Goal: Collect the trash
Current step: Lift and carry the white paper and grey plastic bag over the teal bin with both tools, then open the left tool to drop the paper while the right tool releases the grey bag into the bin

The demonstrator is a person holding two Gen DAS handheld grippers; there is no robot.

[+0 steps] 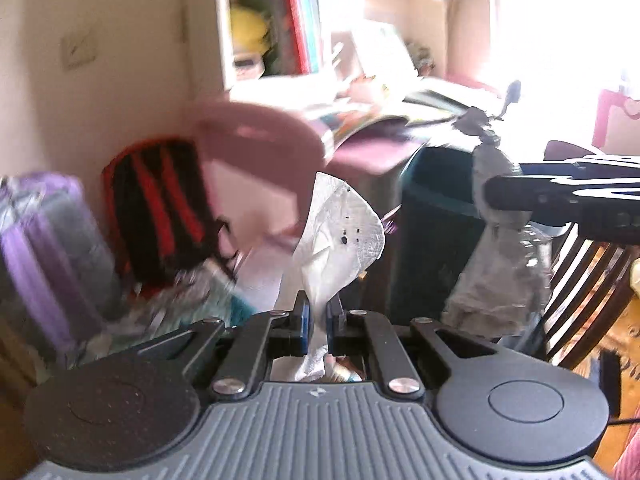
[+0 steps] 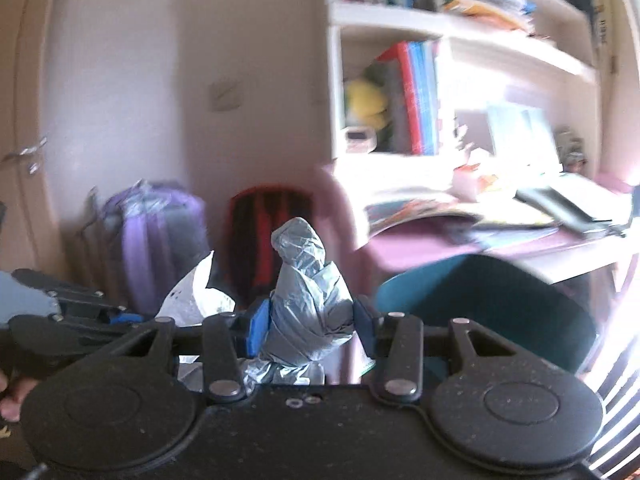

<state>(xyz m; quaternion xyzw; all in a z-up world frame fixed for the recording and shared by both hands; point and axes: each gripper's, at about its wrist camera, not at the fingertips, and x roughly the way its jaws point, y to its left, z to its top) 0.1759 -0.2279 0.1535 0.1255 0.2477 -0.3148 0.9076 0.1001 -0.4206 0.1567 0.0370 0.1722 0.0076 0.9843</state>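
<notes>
Left wrist: left tool (image 1: 318, 316) pinches tissue (image 1: 340, 236); right tool (image 2: 310, 320) grips plastic wad (image 2: 308, 292).

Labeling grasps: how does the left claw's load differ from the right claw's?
The left claw pinches a white tissue; the right claw clamps a grey crumpled plastic bag. The tissue is thin, so the left jaws are almost closed; the bag is bulkier, holding the right jaws well apart. The tissue has dark specks; the bag shows none. Both stick up past the fingertips.
</notes>
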